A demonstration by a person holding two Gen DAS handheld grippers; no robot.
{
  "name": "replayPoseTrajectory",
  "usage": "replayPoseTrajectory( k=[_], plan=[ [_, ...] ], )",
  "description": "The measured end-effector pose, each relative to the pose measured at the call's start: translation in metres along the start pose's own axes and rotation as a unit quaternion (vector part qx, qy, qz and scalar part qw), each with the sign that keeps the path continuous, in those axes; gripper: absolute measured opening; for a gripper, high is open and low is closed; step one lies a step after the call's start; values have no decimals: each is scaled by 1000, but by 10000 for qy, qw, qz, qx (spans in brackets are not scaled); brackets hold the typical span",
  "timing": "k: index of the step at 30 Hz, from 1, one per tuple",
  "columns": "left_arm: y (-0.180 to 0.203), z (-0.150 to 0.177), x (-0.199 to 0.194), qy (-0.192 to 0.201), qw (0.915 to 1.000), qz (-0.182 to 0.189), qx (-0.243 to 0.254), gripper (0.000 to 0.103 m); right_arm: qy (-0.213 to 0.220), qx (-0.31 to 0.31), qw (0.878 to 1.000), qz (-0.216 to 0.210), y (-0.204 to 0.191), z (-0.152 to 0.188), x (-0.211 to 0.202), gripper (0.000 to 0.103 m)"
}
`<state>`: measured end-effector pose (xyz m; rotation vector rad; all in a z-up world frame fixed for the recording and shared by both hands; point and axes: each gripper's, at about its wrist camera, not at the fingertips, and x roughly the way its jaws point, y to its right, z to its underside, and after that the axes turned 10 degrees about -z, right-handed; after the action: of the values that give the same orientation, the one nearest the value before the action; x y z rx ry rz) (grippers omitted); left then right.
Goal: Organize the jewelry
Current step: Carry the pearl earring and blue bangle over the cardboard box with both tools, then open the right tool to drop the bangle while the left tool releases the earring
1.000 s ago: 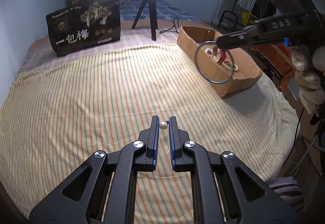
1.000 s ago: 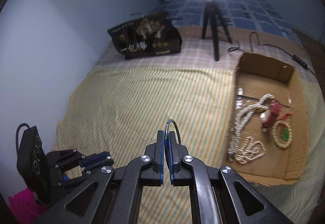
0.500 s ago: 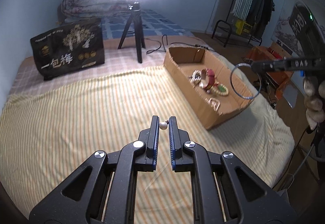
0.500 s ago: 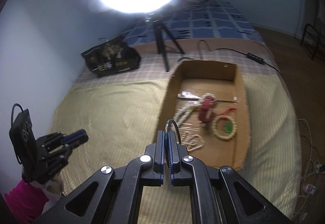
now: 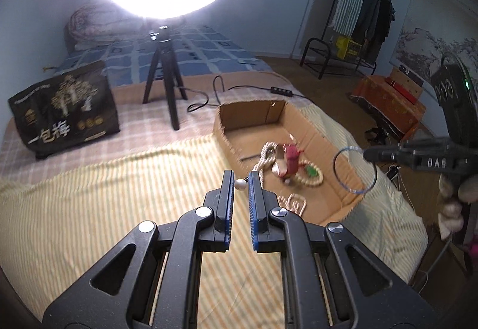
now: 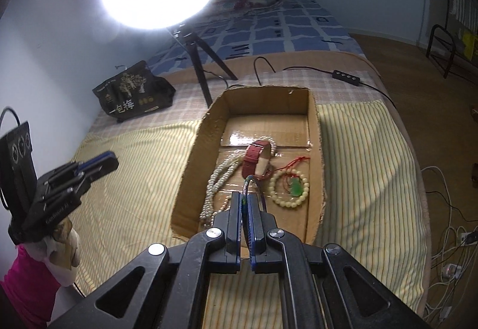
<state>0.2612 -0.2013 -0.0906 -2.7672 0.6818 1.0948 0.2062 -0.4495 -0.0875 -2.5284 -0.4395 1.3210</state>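
My left gripper point(image 5: 240, 176) is shut on a small white pearl piece point(image 5: 239, 184), held above the striped bedspread beside the cardboard box point(image 5: 310, 126). My right gripper point(image 6: 245, 197) is shut on a thin blue bangle point(image 6: 254, 184) and holds it over the near end of the box point(image 6: 191, 167). The bangle also shows in the left wrist view point(image 5: 354, 170), hanging over the box's right side. The box holds pearl strands point(image 6: 216, 182), a red watch point(image 6: 255, 157) and a bead bracelet with a green pendant point(image 6: 289, 188).
A ring light on a tripod point(image 5: 162, 81) stands behind the box. A black printed bag point(image 5: 64, 111) stands at the back left. A cable and power strip point(image 6: 346, 76) lie beyond the box. The bed edge drops off at right, with cables on the floor point(image 6: 454, 242).
Both grippers have moved toward the box. The bangle now hangs over the box's near end, and the left gripper with the pearl piece is close to the box's left wall.
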Motion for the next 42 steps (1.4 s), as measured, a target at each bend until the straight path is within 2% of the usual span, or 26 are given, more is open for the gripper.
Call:
replayPoseTrajectory(
  k=[8,19,34,35,36,37,40,42],
  plan=[
    [28,-26,34,-30,9999,82,104,7,13,53,10000,-32,15,-1,6,1],
    [51,-41,71,-167,9996,-3,227,7,-98,-2,10000,-5,23,4,25,1],
    [59,-48,80,-185,9992,-173,311,8,-165,-105,9998,-11,26,9,36,4],
    [59,-48,80,-190,9991,-188,330,8,-169,-112,9998,-17,25,9,36,11],
    [59,-48,79,-190,9991,-193,329,8,-169,-124,9998,-16,24,9,37,25],
    [59,-48,78,-185,9992,-186,314,8,-156,-159,9998,9,22,9,37,31],
    [59,-48,77,-177,9993,-183,281,8,-156,-269,9995,112,17,11,38,32],
    [58,-48,75,-162,9993,-185,265,8,-162,-317,9993,142,14,11,38,42]
  ],
)
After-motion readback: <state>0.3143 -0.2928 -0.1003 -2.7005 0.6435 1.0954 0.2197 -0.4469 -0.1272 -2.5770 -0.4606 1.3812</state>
